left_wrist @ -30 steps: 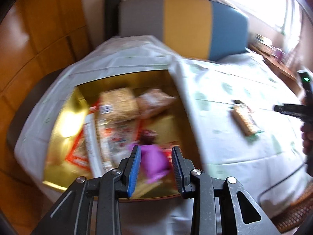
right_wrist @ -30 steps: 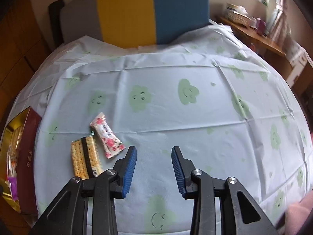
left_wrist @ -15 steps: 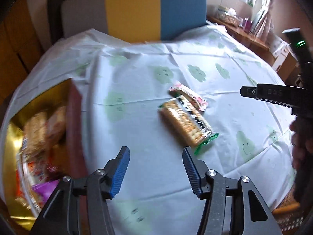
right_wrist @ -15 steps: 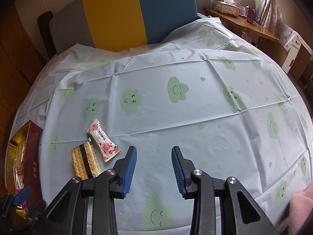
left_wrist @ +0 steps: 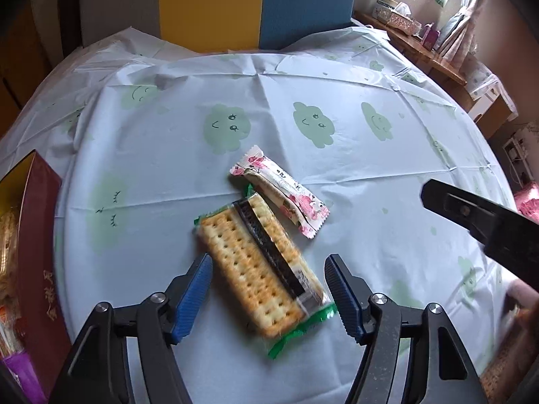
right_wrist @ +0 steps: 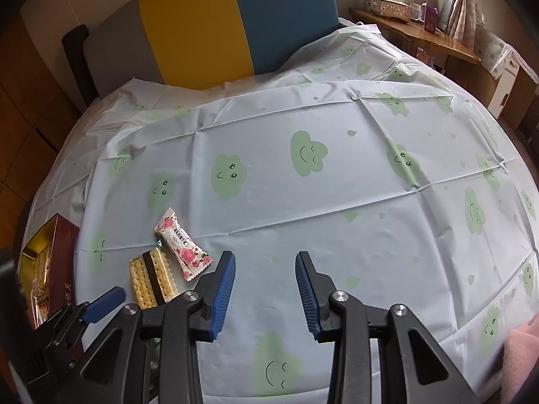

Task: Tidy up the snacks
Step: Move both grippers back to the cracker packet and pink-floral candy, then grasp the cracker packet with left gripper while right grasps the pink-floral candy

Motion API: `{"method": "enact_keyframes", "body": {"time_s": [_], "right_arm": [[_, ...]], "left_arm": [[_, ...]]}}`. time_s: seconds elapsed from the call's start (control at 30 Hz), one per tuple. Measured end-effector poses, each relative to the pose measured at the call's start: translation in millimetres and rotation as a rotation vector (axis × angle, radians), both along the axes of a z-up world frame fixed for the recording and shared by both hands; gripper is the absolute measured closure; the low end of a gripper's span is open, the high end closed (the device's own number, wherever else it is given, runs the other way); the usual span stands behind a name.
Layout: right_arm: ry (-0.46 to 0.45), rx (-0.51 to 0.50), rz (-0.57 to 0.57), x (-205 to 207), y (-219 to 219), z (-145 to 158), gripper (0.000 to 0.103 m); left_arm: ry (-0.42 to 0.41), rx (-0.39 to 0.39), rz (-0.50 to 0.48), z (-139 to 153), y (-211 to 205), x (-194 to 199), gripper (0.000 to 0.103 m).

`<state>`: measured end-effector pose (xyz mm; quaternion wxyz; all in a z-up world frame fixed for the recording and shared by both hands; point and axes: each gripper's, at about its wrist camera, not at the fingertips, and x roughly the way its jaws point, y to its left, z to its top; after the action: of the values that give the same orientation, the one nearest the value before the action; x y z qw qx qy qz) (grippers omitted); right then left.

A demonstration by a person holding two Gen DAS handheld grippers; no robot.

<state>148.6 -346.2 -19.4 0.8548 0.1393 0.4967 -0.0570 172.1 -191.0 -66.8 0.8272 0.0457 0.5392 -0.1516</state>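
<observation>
A cracker pack with a dark stripe and green ends lies on the cloud-print tablecloth. My left gripper hangs just above it, jaws opening; the pack lies between the blue pads, untouched. A rose-print candy rests against the pack's far end. In the right wrist view the pack and candy sit to the left, with one left finger beside them. My right gripper stands open over bare cloth, nothing between its fingers.
A dark red box with a gold inside holds several snacks at the table's left edge. A grey, yellow and blue chair back stands behind the table. A wooden sideboard with a tissue box lies far right.
The left gripper has swung right from over the box, where a purple snack stays, to above the cracker pack, and its jaws have widened. The right gripper has hardly moved.
</observation>
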Motion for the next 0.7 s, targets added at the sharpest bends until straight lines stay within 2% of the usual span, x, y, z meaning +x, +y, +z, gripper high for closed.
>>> {"method": "enact_keyframes", "body": {"time_s": [0.07, 0.17, 0.27, 0.4, 0.57, 0.7], "right_arm": [[0.000, 0.008, 0.000, 0.3, -0.8, -0.2, 0.065], [-0.001, 0.010, -0.006, 0.0, -2.7, -0.7, 0.065], [0.003, 0.014, 0.002, 0.7, -2.0, -1.9, 0.065], [0.019, 0.010, 0.025, 1.5, 3.2, -5.8, 0.065], [0.043, 0.030, 0.088, 3.2, 14.5, -13.4, 0.066], [0.060, 0.049, 0.150, 4.3, 28.7, -19.5, 0.066]], "left_arm": [[0.009, 0.015, -0.008, -7.8, -1.4, 3.4, 0.037], [-0.008, -0.017, -0.020, -4.8, 8.5, -4.6, 0.048], [-0.013, -0.027, -0.041, -1.3, 22.5, -21.1, 0.053], [-0.033, -0.028, -0.088, -0.5, 39.4, -49.4, 0.053], [-0.056, -0.062, -0.087, -1.7, 71.4, -81.1, 0.053], [-0.062, -0.108, -0.093, -5.6, 84.3, -87.7, 0.052]]}}
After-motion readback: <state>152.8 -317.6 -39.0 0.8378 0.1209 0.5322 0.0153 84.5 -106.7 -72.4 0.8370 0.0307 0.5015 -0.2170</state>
